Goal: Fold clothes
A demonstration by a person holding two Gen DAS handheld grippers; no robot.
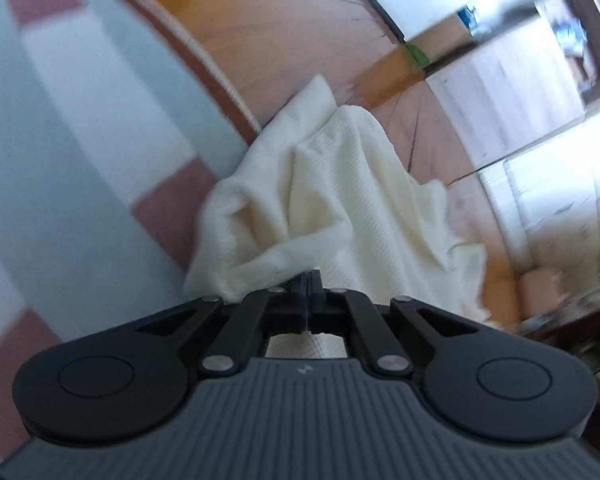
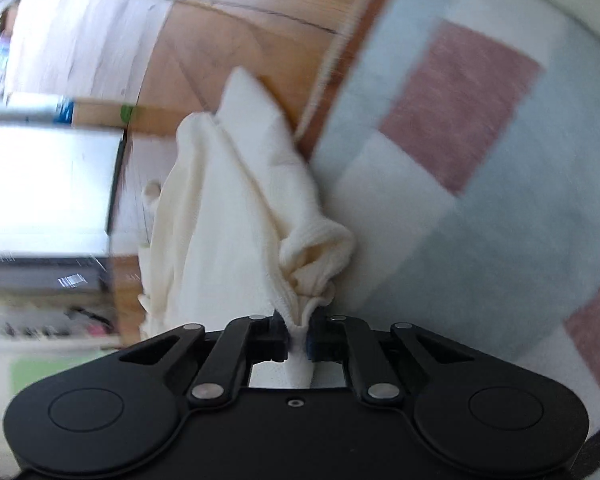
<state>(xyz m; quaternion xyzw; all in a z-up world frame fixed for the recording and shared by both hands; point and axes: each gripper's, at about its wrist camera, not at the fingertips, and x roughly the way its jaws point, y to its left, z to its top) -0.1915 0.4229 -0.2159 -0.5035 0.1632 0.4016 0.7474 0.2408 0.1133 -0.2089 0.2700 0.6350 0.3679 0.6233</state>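
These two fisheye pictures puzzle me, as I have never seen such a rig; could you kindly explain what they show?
Each picture comes from a camera mounted on a handheld two-finger gripper, looking forward along its fingers; a person carries one in each hand. The black shape at the bottom is the gripper itself. The left gripper is shut on a cream knitted garment, and the right gripper pinches a bunched part of the same cream fabric. Beyond the garment lie a checked rug in pale blue, white and dusty pink, and a wooden floor. Both pictures are motion-blurred.
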